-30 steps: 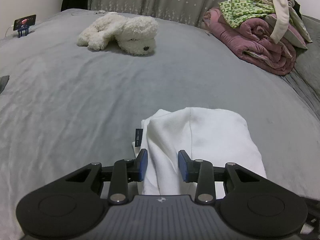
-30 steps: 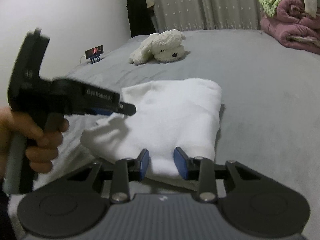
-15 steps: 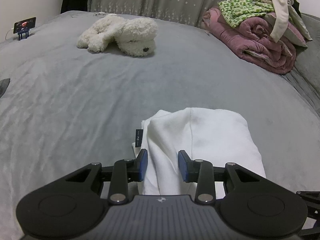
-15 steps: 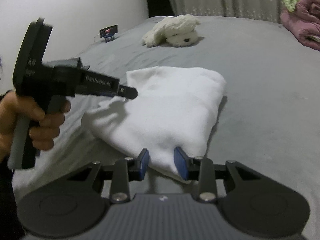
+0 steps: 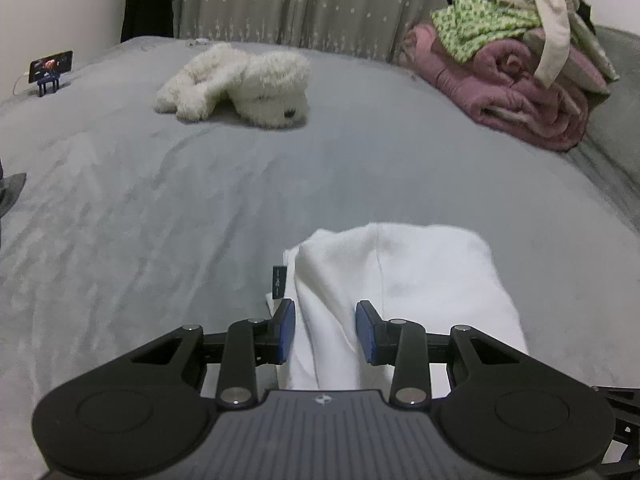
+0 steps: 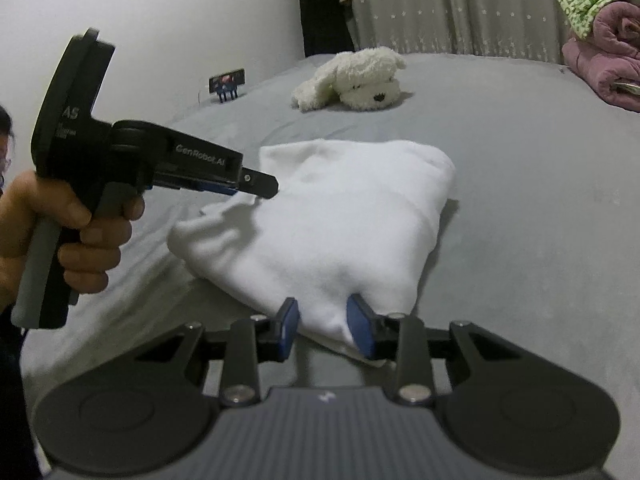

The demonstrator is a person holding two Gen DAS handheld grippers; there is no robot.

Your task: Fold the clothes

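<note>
The white garment (image 5: 420,272), already folded into a thick rectangle, lies on the grey bed cover (image 5: 160,220), and both tools work at its near edge. The left gripper (image 5: 326,330) has its fingers set narrow around a raised ridge of cloth at the garment's near left corner; the right wrist view shows cloth bunched up toward its tip, so it appears to hold that corner, probably to lift or carry the bundle. A hand (image 6: 60,220) grips its handle just left of the garment. The right gripper (image 6: 324,324) sits at the garment's near right corner with the jaws narrow; they have just been opening a little, and cloth fills the gap and touches both pads, which reads as a loosening pinch. Holding two corners of one edge would keep the fold from falling open. The cover looks soft and slightly napped. Well beyond the garment lies a white plush dog (image 5: 248,84); beyond and to the garment's right sits a pile of unfolded clothes (image 5: 520,92), and beyond to its left a phone on a stand (image 5: 50,66). A star-patterned curtain (image 5: 300,0) hangs behind.
</note>
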